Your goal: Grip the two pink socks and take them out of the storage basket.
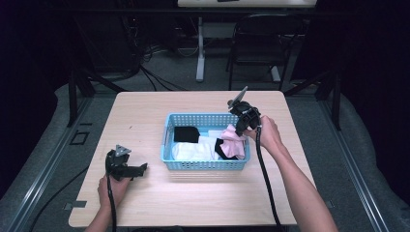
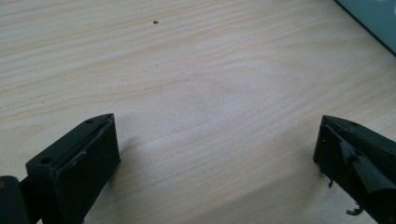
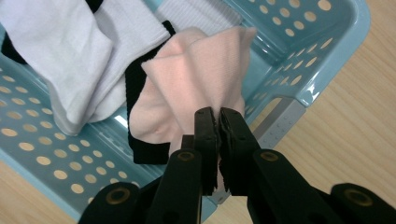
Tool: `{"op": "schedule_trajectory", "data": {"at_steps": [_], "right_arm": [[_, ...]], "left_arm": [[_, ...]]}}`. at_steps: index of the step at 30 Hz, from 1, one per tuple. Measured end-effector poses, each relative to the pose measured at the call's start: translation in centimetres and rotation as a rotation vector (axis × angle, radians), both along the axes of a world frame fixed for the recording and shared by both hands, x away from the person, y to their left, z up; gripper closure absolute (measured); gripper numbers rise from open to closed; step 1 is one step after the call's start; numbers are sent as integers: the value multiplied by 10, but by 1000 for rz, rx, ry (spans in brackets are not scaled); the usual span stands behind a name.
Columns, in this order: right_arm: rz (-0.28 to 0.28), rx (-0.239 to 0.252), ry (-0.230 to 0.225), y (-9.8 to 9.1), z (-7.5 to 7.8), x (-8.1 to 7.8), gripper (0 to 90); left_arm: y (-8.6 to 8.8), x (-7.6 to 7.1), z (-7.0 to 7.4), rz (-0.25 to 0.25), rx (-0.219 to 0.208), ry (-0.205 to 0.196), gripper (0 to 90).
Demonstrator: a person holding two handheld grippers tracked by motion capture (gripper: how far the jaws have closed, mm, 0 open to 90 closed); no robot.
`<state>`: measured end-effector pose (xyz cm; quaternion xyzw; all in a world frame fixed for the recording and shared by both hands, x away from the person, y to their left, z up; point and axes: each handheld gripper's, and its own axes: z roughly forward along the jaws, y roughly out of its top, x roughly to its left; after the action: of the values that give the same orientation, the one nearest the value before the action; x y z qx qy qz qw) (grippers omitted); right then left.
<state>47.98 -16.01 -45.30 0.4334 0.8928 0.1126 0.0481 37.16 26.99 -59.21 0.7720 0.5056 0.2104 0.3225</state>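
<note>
- Right tongs (image 3: 218,116) clamped on a fold of pink cloth (image 3: 196,79), jaws nearly together with the fabric pinched between the pads.
- Seen from the high view, right tongs (image 1: 238,129) tilted down over the far right corner of the blue basket (image 1: 167,145), pink cloth (image 1: 233,137) bunched just below the tips and draped down into the basket's right end.
- Pink cloth partly lying over a black cloth (image 3: 140,140), itself resting on the basket's perforated floor.
- White cloth (image 3: 70,56) folded to the left of the pink one in the right gripper view, ribbed white piece (image 3: 196,14) beyond it.
- In the high view, black square cloth (image 1: 186,134) at the far middle of the basket, white cloth (image 1: 193,151) along the near side, second black piece (image 1: 221,149) beside the pink one.
- Right hand (image 1: 267,135) wrapped around the tongs' handle, at the basket's right side.
- Left tongs (image 1: 138,170) spread wide, nothing between them, low over the bare surface (image 1: 145,111) at the near left, well apart from the basket.
- In the left gripper view, both black jaws wide apart over light wood grain; small reddish speck (image 2: 154,21) on the surface farther off; basket corner (image 2: 373,18) at the upper right edge.
- Left hand (image 1: 112,188) gripping the handle near the surface's near edge.
- No brand, label or readable writing on the basket, cloths or tongs.
</note>
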Motion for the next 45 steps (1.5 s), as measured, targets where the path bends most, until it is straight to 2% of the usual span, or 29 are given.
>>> {"op": "schedule_trajectory", "data": {"at_steps": [6, 7, 8, 11, 12, 14, 28, 32, 33, 37, 45], "right_arm": [[4, 9, -13, 1, 5, -1, 873], [4, 11, -17, 2, 9, -1, 873], [2, 38, -29, 2, 18, -3, 874], [3, 46, -45, 2, 25, -4, 876], [4, 56, -57, 3, 34, -5, 877], [11, 59, -68, 5, 42, -7, 877], [26, 74, -114, 6, 78, -16, 878], [22, 78, -129, 1, 91, -22, 878], [21, 66, -126, -1, 94, -23, 878], [18, 68, -143, -7, 100, -26, 878], [-15, 62, -159, -32, 116, -35, 878]], "left_arm": [[0, 0, 0, 0, 0, 1, 1], [0, 0, 0, 0, -1, 3, 1], [0, 0, 0, 0, -1, 3, 1], [0, 0, 0, -1, 0, 3, 1], [0, 0, 0, -1, -1, 3, 1], [0, 0, 0, -1, 0, 3, 1], [0, 0, 0, -1, 0, 3, 1], [0, 0, 0, -1, 0, 3, 1], [0, 0, 0, -1, 0, 3, 1], [0, 0, 0, -1, 1, 5, 1], [0, 0, 0, -1, 1, 5, 1]]}}
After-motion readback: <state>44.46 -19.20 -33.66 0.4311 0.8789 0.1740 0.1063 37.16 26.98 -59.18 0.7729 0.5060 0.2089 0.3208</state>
